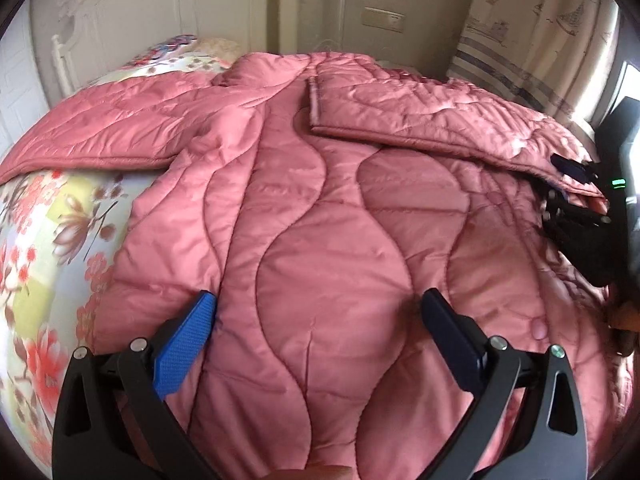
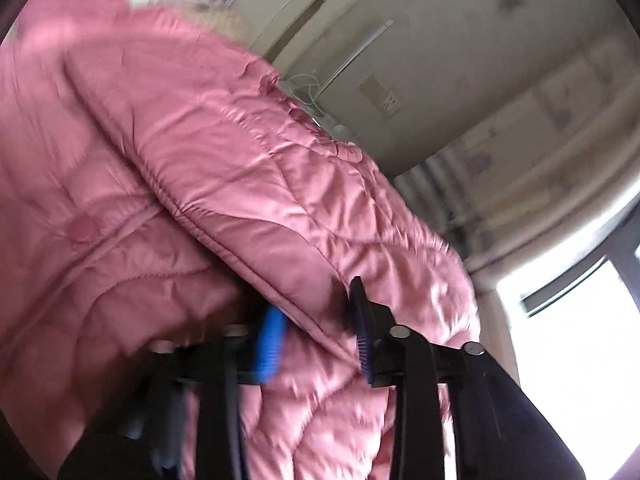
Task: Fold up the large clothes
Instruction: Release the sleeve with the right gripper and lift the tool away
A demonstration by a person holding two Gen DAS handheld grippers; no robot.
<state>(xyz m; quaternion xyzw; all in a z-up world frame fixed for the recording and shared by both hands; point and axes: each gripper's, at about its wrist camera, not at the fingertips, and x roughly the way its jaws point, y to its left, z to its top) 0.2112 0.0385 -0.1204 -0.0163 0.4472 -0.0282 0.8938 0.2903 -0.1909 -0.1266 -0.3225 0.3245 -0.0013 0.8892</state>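
- Pink quilted coat [image 1: 332, 216] is lying spread over a floral bedsheet [image 1: 52, 248], one sleeve [image 1: 420, 120] folded across its body.
- Left gripper [image 1: 316, 312] is hovering above the coat, jaws wide apart, holding nothing.
- Right gripper [image 2: 316, 320] is sitting at the sleeve's cuff, jaws parted around the edge, pads not pressing it.

The left wrist camera sits on the left gripper [image 1: 316, 312] and looks down, slanted, across the pink coat [image 1: 340, 240] on the bed [image 1: 52, 264]. The right wrist camera sits very close to the coat's sleeve [image 2: 256, 184] (blurry here) and tips up toward the wall. Both see the coat.
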